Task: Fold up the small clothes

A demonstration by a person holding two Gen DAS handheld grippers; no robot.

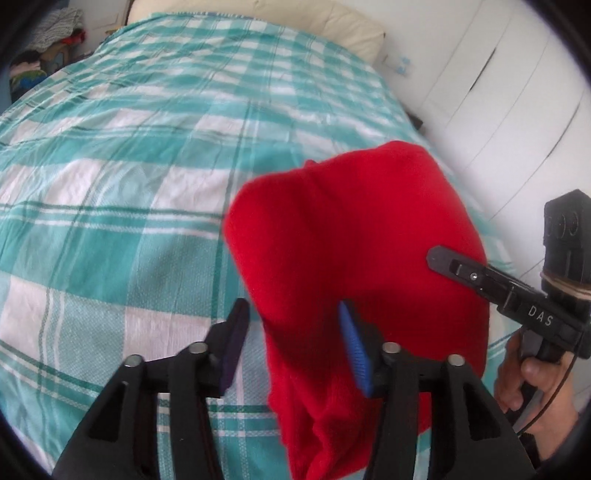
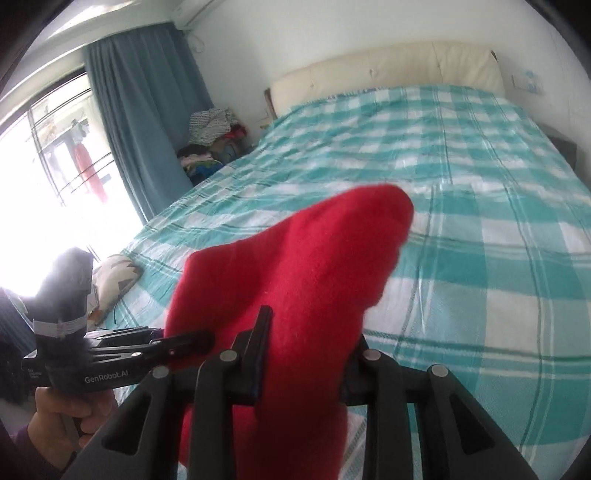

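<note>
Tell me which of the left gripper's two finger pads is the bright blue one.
The pad beside the red garment, on the left gripper's right finger; the other pad is dark purple.

Red knit garment, bunched, aloft

Before me lies a bed under a teal-and-white checked cover, a cream padded headboard against the white wall. To my left a blue curtain hangs beside a bright window; white wardrobe doors stand on my right.
</note>
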